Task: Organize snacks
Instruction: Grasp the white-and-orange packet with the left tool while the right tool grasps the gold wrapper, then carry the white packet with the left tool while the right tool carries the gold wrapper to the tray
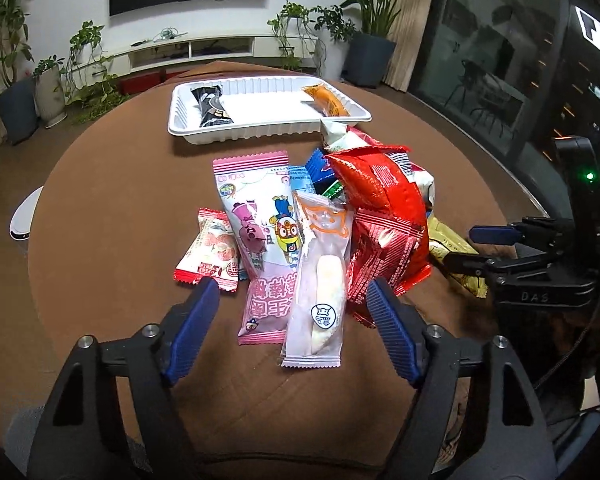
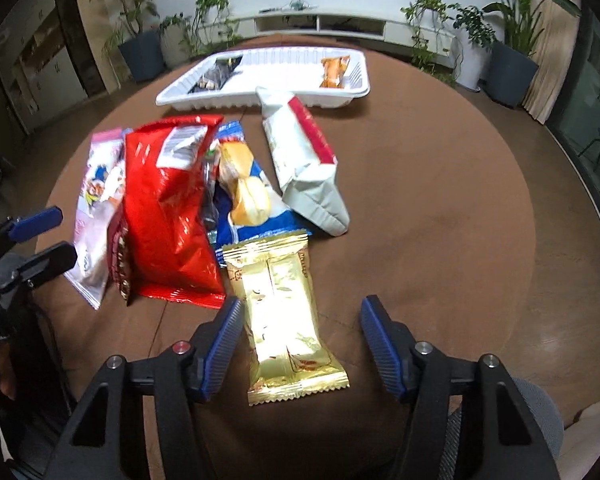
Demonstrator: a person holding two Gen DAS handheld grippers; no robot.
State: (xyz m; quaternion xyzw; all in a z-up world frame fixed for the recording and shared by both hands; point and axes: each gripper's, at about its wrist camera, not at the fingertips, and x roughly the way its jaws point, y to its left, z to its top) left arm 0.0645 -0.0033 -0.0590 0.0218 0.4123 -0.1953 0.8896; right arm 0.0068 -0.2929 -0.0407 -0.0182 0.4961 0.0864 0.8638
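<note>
Holding both tools wide open, you have nothing gripped in either. Your left tool (image 1: pixel 292 312) sits at the bottom of its frame, its blue fingers either side of a clear wrapper with a white bar (image 1: pixel 320 280) and a pink cartoon packet (image 1: pixel 260 236). Your right tool (image 2: pixel 302 340) brackets a gold packet (image 2: pixel 288 320) lying flat on the brown surface (image 2: pixel 440 220). A red bag (image 2: pixel 168 208) and a grey-white pouch (image 2: pixel 304 160) lie in the frame's centre. Near the top, the white tray (image 2: pixel 356 92) holds a black snack (image 2: pixel 216 74) at its left end and an orange one (image 2: pixel 334 72) at its right.
</note>
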